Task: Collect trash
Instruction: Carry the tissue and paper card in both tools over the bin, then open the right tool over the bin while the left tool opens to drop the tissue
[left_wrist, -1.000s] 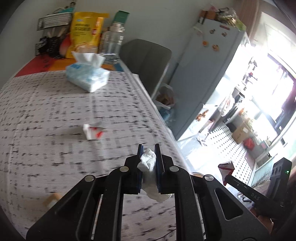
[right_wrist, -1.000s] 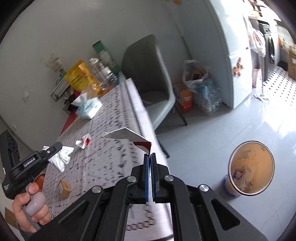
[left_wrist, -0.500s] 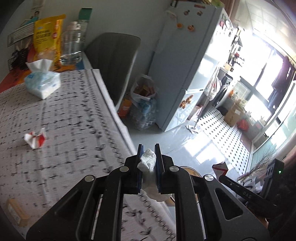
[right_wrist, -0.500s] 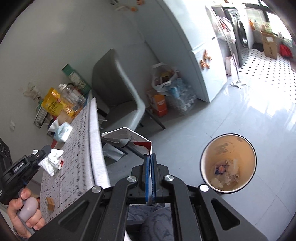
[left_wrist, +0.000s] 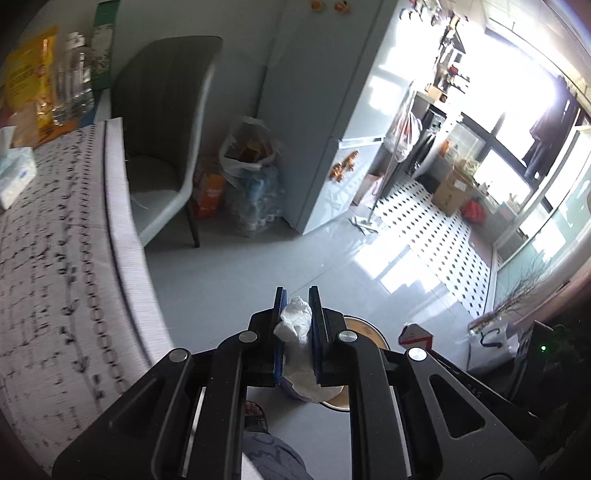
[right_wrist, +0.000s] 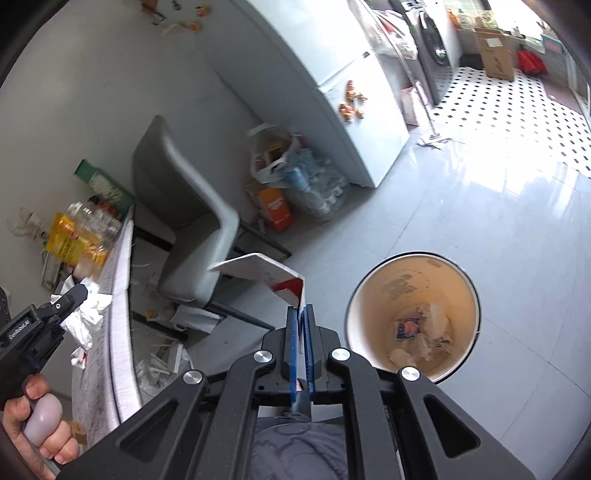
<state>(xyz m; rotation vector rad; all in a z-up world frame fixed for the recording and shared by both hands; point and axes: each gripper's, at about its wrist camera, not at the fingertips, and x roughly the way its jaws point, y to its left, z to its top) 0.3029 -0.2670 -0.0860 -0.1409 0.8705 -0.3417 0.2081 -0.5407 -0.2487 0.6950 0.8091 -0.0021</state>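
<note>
From left to right, with the bin (right_wrist: 413, 317) on the floor as the landmark. Far left of the bin stands the surface (left_wrist: 55, 258), covered in a patterned cloth. A tissue pack (left_wrist: 14, 173) lies on it, with bottles and a yellow bag behind. In the right wrist view a small crumpled red-and-white scrap (right_wrist: 79, 358) lies on the cloth, and a small brown piece (right_wrist: 77, 432) sits nearer the person's hand (right_wrist: 33, 417); both look like trash not yet collected.

Between the surface and the bin, the left tongs (left_wrist: 296, 295) are clamped on a crumpled white tissue (left_wrist: 295, 319), held above the floor close to the bin's rim.

Just left of the bin, the right tongs (right_wrist: 300, 314) pinch the edge of a flattened white-and-red carton (right_wrist: 258, 269); the jaws have just eased slightly apart, with the carton still between them.

The bin already holds several scraps. Judging by this, the task is partway through: two pieces are about to be dropped in, and at least two remain.
</note>
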